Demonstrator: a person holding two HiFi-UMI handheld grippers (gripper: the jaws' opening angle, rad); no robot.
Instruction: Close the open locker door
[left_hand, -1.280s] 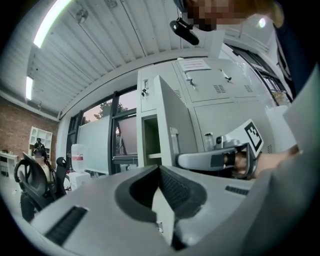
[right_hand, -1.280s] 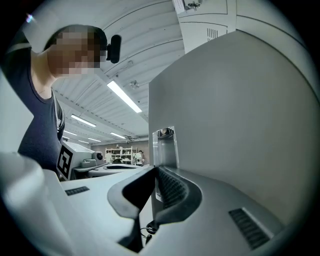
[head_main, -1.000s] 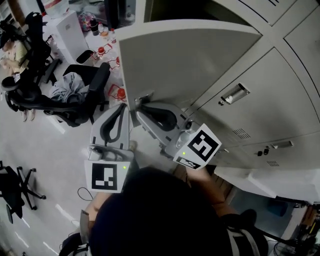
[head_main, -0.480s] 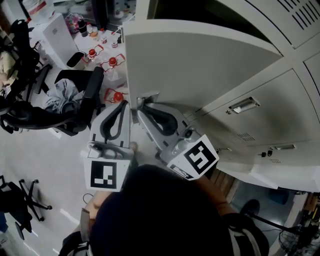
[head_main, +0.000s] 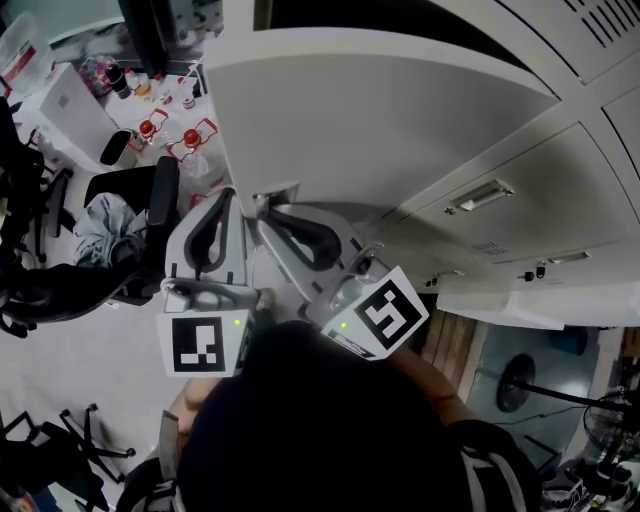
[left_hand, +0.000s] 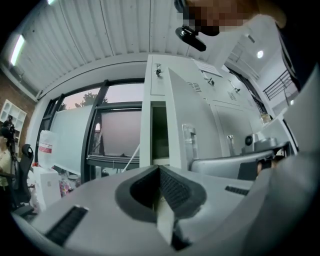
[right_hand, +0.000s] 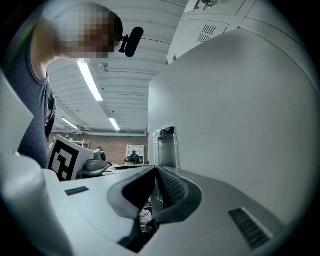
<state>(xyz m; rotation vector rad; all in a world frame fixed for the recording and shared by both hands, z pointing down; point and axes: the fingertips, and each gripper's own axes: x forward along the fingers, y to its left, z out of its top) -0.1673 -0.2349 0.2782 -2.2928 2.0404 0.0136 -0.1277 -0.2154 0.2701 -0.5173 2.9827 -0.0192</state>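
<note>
Side by side, left hand-held gripper (head_main: 226, 196) and right hand-held gripper (head_main: 264, 208) hold jaws together.

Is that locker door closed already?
No, the locker door stands swung out at an angle, and the dark open compartment shows beside it.

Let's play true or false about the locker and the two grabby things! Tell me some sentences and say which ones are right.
1. The locker door stands open. True.
2. The left gripper has its jaws wide apart. False: they are together, with nothing between them.
3. The right gripper has its tips close by the handle near the door's edge. True.
4. The office chair on the floor is red. False: it is black.
</note>
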